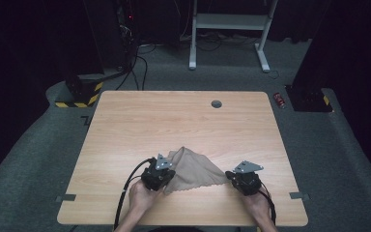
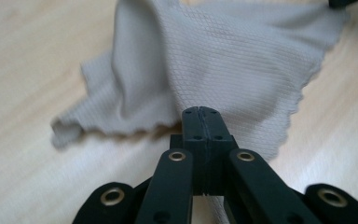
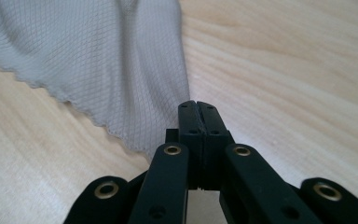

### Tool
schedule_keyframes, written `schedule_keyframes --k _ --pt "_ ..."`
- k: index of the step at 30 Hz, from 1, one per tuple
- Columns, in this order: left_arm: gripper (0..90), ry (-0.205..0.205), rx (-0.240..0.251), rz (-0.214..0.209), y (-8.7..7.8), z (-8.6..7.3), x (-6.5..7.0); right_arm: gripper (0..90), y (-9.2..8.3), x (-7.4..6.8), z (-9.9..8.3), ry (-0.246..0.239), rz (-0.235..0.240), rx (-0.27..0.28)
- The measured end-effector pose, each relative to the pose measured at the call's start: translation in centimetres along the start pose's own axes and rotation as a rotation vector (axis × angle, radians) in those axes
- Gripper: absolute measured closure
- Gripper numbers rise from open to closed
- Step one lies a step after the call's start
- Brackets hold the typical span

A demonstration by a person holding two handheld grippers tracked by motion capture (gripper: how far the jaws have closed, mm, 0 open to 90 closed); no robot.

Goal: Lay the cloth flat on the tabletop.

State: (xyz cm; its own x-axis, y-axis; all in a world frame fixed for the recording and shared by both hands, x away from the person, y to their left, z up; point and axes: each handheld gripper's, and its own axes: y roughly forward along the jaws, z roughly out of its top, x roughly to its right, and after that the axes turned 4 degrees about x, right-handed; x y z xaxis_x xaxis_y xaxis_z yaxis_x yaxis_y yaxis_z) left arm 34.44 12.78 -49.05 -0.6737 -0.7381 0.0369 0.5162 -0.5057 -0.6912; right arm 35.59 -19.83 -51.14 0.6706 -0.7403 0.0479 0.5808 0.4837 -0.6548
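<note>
At the near edge of the wooden table [image 1: 125, 125], the person's hands held both tools low over the surface. The left gripper [image 2: 200, 112] had its jaws pressed together on a near corner of the beige cloth [image 1: 193, 169], fabric pinched between the pads. To the right, the right gripper [image 3: 198, 106] was clamped the same way on the cloth's other near corner. The cloth lay near the middle of the near half of the table, stretched between the two grips, and rose to a loose peak farther back. The step in hand looked like a two-corner pick-up, for spreading or folding. The next move likely called for lifting both corners evenly, keeping the edge taut so the far part unfurled cleanly.
</note>
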Motion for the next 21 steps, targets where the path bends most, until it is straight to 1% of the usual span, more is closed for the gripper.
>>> schedule_keyframes --k 2,3,4,5,6,7,8,9,11,12,13,14,15,16,17,18,19,20,21 --pt "89.3 -0.036 0.0 -0.02 -0.1 -0.4 -0.5 88.6 0.1 0.0 0.0 0.012 0.017 0.0" --pt "88.0 -0.054 0.01 -0.016 -0.1 -0.5 -0.8 85.8 0.2 0.0 0.1 0.018 0.024 0.004" --pt "83.8 -0.054 0.01 -0.016 -0.1 -0.5 -0.8 85.8 0.2 0.0 0.1 0.018 0.024 0.004" --pt "80.1 -0.071 0.021 -0.009 -0.2 -0.4 -1.1 78.7 0.4 0.1 0.8 0.041 0.033 0.012" --pt "75.9 -0.093 0.037 -0.001 -0.3 -0.3 -1.4 77.3 0.7 0.1 1.3 0.043 0.04 0.024" --pt "72.2 -0.104 0.063 0.041 -0.4 0.1 -1.7 75.9 0.9 0.1 1.8 0.039 0.041 0.028" --pt "68.3 -0.104 0.07 0.076 -0.4 0.4 -1.9 73.9 1.3 0.0 2.6 0.031 0.039 0.026" --pt "64.4 -0.113 0.078 0.101 -0.2 0.7 -2.0 72.1 1.7 0.0 3.2 0.031 0.042 0.025" --pt "59.8 -0.112 0.073 0.134 0.3 1.1 -2.6 69.1 2.7 -0.2 4.4 0.025 0.046 0.023" --pt "58.5 -0.112 0.073 0.134 0.3 1.1 -2.6 68.4 3.3 -0.4 4.9 0.024 0.048 0.021" --pt "57.9 -0.115 0.049 0.153 1.1 1.5 -3.0 67.8 3.8 -0.4 5.4 0.02 0.055 0.018" --pt "57.7 -0.107 0.037 0.163 1.5 1.6 -3.0 67.4 4.3 -0.5 5.8 0.023 0.056 0.013" --pt "57.7 -0.107 0.037 0.163 1.5 1.6 -3.0 67.4 4.3 -0.5 5.8 0.023 0.056 0.013" --pt "57.7 -0.103 0.028 0.168 1.7 1.7 -3.1 66.7 4.9 -0.6 6.1 0.021 0.053 0.007" --pt "58.2 -0.083 0.005 0.179 2.4 2.0 -3.2 66.0 5.8 -0.5 6.5 0.038 0.056 -0.007" --pt "58.9 -0.083 0.005 0.179 2.4 2.0 -3.2 66.0 5.8 -0.5 6.5 0.038 0.056 -0.007" --pt "59.4 -0.076 -0.011 0.187 3.0 2.1 -3.4 65.5 6.5 -0.3 6.9 0.052 0.061 -0.021" --pt "60.0 -0.076 -0.011 0.187 3.0 2.1 -3.4 65.5 6.5 -0.3 6.9 0.052 0.061 -0.021" --pt "60.0 -0.081 -0.018 0.187 3.2 2.1 -3.5 65.5 6.8 -0.3 7.0 0.059 0.064 -0.032"
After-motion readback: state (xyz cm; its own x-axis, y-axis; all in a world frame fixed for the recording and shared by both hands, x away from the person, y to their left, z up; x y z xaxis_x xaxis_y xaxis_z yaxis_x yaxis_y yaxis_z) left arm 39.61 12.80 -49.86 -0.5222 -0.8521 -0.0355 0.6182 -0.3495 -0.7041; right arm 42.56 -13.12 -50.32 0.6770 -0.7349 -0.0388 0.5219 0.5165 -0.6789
